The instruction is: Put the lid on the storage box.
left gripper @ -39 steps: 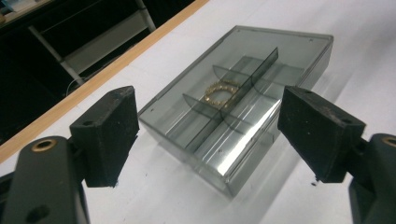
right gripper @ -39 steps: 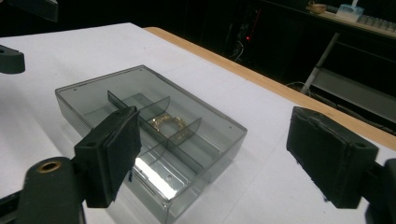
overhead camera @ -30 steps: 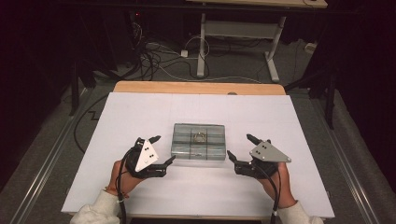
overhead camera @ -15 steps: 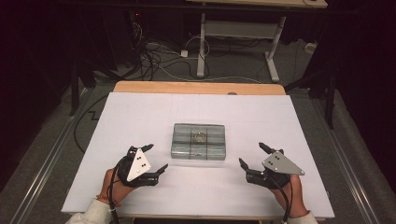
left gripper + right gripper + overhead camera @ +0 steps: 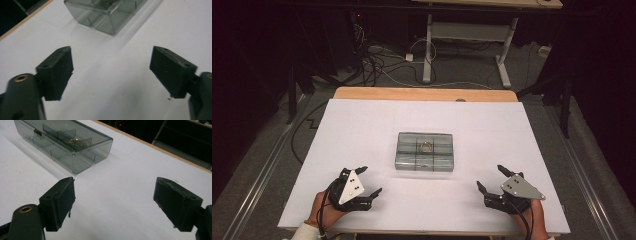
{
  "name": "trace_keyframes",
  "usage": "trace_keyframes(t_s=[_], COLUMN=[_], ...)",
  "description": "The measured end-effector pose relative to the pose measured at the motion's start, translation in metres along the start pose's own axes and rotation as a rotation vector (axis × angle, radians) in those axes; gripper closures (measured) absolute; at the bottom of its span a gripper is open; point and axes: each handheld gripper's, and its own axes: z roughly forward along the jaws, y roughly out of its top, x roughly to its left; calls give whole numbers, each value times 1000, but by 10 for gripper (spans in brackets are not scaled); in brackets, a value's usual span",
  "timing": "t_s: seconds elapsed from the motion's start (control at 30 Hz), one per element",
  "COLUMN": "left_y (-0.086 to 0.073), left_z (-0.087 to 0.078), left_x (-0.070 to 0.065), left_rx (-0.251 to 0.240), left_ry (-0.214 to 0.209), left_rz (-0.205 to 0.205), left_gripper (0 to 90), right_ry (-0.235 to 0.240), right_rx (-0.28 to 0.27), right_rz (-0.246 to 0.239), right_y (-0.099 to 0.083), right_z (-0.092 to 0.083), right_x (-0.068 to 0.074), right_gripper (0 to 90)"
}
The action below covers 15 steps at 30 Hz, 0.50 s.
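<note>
1. While the high view takes in the whole white worktop [image 5: 362,130], the clear plastic box [image 5: 425,151] lies at the centre of that frame, flat and closed, well apart from both grippers.
2. From above, the box shows a grid of compartments with a small golden ring-like item [image 5: 427,147] in an upper middle one.
3. Seen along the right gripper, the box [image 5: 62,143] sits at the upper left of the frame, with a latch on its long side, curved inner dividers and the golden item [image 5: 75,140] inside; the high view gives none of that detail.
4. Along the left gripper, one corner of the box [image 5: 105,13] shows at the top centre, its far part cut off by the frame edge.
5. At the lower left of the high view, the left gripper [image 5: 371,182] points toward the upper right, held low over the worktop by a hand [image 5: 323,212] coming in from the bottom edge.
6. Its jaws have just been opening and stand spread wide, with bare worktop between them.
7. At the lower right of the high view, the right gripper [image 5: 492,178] points toward the upper left; its jaws are spread wide too, holding nothing.
</note>
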Motion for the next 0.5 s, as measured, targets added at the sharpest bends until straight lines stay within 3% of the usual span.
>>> trace_keyframes(t_s=[0.17,0.5], left_y=[-8,-9], left_z=[-1,-5], left_x=[-3,-3], left_rx=[24,7], left_ry=[-7,-10], left_rz=[-17,-19], left_gripper=[153,151], right_ry=[12,19], right_rx=[14,-2], right_rz=[-6,-33], right_y=[-9,-5], right_z=[-3,-3], right_x=[1,8], right_gripper=[178,175])
